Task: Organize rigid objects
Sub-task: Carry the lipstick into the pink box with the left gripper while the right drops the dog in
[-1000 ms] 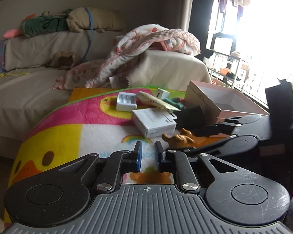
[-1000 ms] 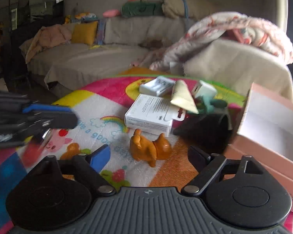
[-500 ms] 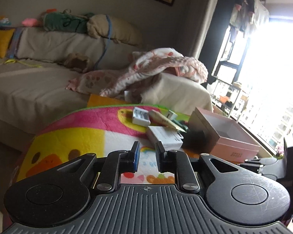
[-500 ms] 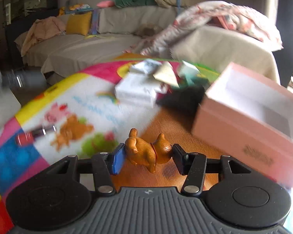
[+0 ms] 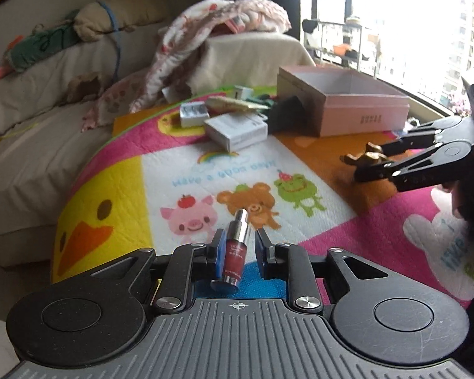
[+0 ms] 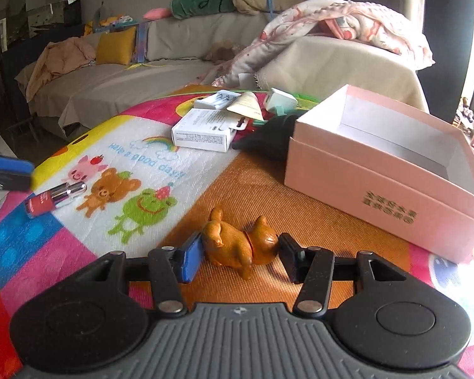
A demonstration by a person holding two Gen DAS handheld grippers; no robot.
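Two jaws | glossy orange figurine (image 6: 240,246) clamped | red cylindrical bottle (image 5: 235,254) possibly untouched

On my cartoon play mat (image 5: 180,145), blue letters under a rainbow read "Have a good day!" (image 5: 224,173). The dark print on the near side of the pink box (image 6: 388,208) is too small for me to read.

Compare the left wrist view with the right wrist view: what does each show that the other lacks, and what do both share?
Left wrist only: the left gripper, jaws opening around the red bottle, and bright windows.
Right wrist only: the yellow cushion on the sofa.
Both: the brown dog figurine clamped in the right gripper, the open pink box, the white carton and the cartoon mat.
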